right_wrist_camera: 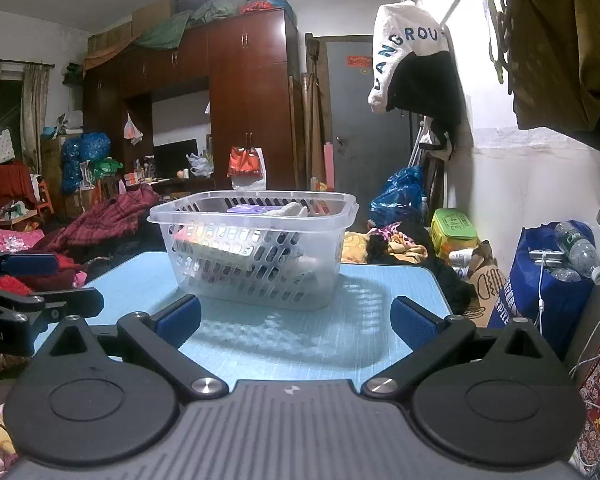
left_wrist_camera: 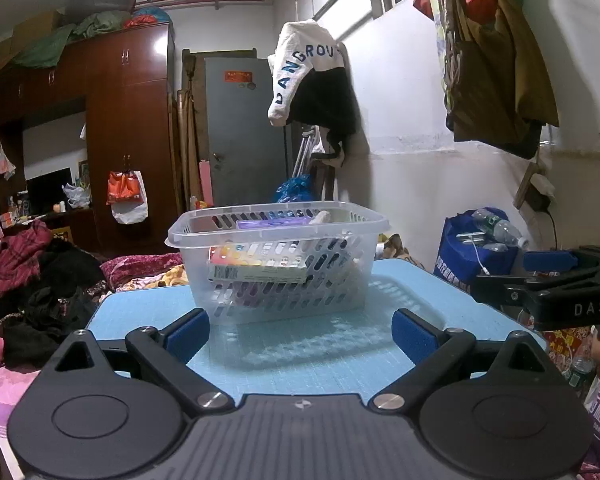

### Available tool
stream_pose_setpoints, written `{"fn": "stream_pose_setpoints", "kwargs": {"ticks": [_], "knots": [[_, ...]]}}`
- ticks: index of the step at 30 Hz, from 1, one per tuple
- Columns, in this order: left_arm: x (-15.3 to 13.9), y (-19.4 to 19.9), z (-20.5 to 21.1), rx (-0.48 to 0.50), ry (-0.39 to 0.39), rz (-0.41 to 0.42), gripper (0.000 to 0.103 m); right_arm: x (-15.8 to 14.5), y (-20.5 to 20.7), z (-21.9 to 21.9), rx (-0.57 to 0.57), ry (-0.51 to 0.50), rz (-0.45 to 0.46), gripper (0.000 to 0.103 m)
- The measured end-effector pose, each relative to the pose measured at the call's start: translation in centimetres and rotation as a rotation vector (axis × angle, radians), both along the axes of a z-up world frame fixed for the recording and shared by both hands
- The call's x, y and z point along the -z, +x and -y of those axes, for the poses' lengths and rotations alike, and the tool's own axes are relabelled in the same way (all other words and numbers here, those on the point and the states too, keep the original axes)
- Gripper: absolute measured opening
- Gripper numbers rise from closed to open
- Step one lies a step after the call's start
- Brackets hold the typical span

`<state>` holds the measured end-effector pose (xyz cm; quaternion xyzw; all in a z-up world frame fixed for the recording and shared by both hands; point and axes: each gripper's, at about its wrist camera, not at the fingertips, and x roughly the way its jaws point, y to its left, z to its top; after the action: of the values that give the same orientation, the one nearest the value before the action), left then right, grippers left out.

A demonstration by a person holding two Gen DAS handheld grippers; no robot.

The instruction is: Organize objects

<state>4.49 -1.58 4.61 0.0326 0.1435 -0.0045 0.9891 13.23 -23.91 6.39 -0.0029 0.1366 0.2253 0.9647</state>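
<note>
Both claws stood spread wide and empty over the near edge of the blue desk (left_wrist_camera: 148, 304). Seen from the left claw (left_wrist_camera: 300, 330), the clear slotted basket (left_wrist_camera: 278, 264) sat straight ahead on the desk, just beyond the blue pads and apart from them, with no finger touching it. The right claw (right_wrist_camera: 298, 320) faced the same basket (right_wrist_camera: 252, 248) from slightly to the right, likewise short of it. Inside the basket lay a flat printed box (left_wrist_camera: 258, 266), a purple item (left_wrist_camera: 272, 223) and something white (right_wrist_camera: 290, 210) near the rim. Each claw showed at the edge of the other's view.
</note>
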Motion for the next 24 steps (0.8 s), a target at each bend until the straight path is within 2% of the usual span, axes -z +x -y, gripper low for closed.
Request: {"fn": "stream_pose_setpoints", "kwargs": {"ticks": [24], "knots": [[-0.11,0.15,-0.04,-0.005,-0.01,0.001,0.099,0.0,0.05,0.03,0.0,-0.001,0.0,0.103]]}}
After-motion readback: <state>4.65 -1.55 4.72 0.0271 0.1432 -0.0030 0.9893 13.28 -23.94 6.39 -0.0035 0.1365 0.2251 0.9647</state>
